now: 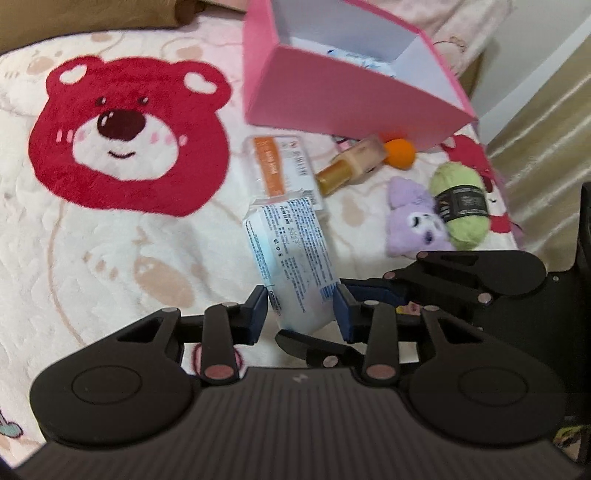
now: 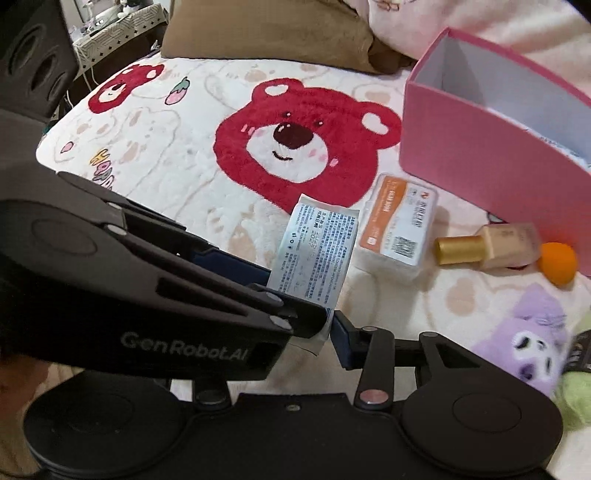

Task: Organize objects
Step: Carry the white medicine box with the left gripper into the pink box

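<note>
My left gripper point(image 1: 300, 306) is shut on a white-and-blue printed packet point(image 1: 291, 254), held above the blanket; the packet also shows in the right wrist view point(image 2: 314, 254). My right gripper point(image 2: 325, 332) sits under and beside the left one; its left finger is hidden by the left gripper, so its jaw state is unclear. A pink box point(image 1: 354, 81) stands open behind, with a packet inside. On the blanket lie an orange-labelled clear case point(image 1: 279, 166), a gold-capped bottle point(image 1: 351, 164), an orange ball point(image 1: 400, 153), a purple plush point(image 1: 413, 218) and green yarn point(image 1: 461, 203).
A fluffy blanket with a red bear print point(image 1: 125, 136) covers the bed. A brown pillow point(image 2: 266, 33) lies at the head. A curtain point(image 1: 546, 122) hangs to the right of the bed. A black speaker point(image 2: 33, 55) stands off the bed's left side.
</note>
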A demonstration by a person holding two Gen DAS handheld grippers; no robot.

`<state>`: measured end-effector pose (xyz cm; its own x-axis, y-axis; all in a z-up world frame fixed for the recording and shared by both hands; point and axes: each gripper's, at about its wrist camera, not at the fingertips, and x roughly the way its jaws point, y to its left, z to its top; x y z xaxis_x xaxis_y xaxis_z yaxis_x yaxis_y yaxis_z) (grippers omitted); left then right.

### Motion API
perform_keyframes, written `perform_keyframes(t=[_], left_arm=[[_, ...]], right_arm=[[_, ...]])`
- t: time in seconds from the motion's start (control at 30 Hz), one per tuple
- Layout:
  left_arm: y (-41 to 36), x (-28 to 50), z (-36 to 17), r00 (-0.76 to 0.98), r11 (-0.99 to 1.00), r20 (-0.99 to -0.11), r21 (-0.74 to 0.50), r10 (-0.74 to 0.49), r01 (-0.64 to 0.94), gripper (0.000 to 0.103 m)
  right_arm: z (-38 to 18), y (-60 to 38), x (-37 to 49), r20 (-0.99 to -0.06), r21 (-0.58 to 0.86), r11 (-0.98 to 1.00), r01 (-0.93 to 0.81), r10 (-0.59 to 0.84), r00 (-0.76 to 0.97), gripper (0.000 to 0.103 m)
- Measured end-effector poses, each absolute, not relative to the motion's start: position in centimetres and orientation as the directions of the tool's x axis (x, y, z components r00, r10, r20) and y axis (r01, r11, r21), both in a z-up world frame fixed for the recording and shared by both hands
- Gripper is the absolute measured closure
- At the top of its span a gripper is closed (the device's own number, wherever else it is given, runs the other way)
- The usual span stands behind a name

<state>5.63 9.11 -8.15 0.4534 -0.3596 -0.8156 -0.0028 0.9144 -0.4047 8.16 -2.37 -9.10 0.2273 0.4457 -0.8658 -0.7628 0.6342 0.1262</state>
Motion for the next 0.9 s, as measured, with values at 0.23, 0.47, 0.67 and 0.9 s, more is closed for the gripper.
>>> perform_keyframes(t=[0.23,0.47,0.67,0.9], left_arm=[[7.2,5.5,-3.9,0.507,0.926,-0.790,-0.375,-0.344,0.043,0.066],[5.1,7.8,1.8,0.572,0.940,-0.750,-0.313,-0.332,0.135,0.067],[3.5,10.9,4.7,0.615,0.937,-0.708,-0.297,-0.346,0.185,0.067],[2.3,16.1,6.7,0.623,0.926,-0.687,-0.308,-0.376,0.219,0.066]], right_arm=[[-5.4,-4.0,8.3,-0.832,0.093,0.634,-0.768,0.473,0.290,0.055],[-0.6,-6.1,10.2,-0.775,0.047,0.662,-0.748,0.496,0.391,0.055],[2.1,-7.8,12.8,-0.728,0.018,0.704,-0.710,0.497,0.473,0.055],[4.4,-8.6,17.4,-0.721,-0.036,0.735,-0.677,0.450,0.527,0.055]])
